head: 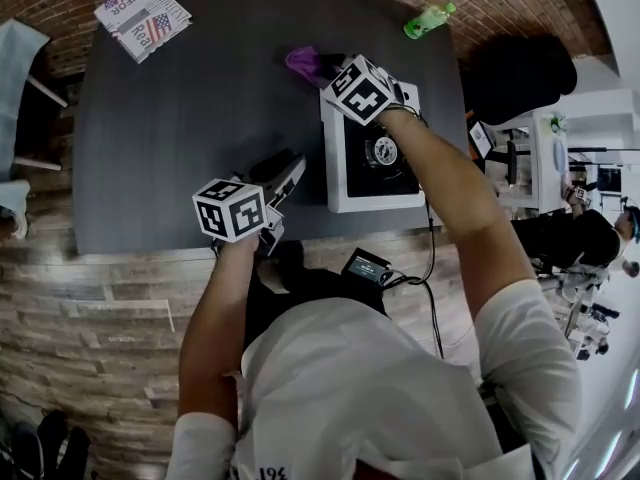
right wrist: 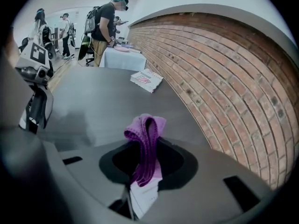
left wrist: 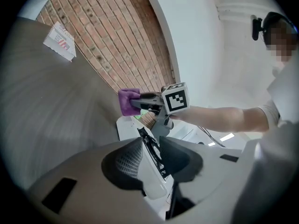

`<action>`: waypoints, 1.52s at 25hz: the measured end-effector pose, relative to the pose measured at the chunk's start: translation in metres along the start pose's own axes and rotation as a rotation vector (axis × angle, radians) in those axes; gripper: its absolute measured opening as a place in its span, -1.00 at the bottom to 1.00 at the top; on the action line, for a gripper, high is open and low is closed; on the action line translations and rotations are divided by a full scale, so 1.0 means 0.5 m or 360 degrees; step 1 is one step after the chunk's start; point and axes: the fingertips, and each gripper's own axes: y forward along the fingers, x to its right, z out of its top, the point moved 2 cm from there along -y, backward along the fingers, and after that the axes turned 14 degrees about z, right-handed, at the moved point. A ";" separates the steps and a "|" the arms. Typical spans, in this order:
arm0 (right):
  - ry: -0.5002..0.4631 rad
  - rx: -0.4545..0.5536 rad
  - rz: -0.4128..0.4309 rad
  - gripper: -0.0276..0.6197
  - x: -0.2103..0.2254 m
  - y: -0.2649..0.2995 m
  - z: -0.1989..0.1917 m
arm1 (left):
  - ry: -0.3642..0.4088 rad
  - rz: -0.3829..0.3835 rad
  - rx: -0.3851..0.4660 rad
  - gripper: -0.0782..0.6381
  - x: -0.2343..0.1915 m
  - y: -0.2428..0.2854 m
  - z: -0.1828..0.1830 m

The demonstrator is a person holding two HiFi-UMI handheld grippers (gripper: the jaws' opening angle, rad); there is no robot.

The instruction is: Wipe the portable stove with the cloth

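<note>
Close to the person's white shirt, the left gripper was open and empty over the worktop. The right gripper pinched the purple cloth above the stove's far corner. It likely needed to press down and rub around the burner. A green bottle sat well beyond it.
</note>
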 end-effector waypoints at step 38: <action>-0.0191 -0.0548 0.0062 -0.60 -0.103 0.095 -0.118 | -0.0069 -0.0050 -0.0053 -0.48 -0.028 -0.048 -0.047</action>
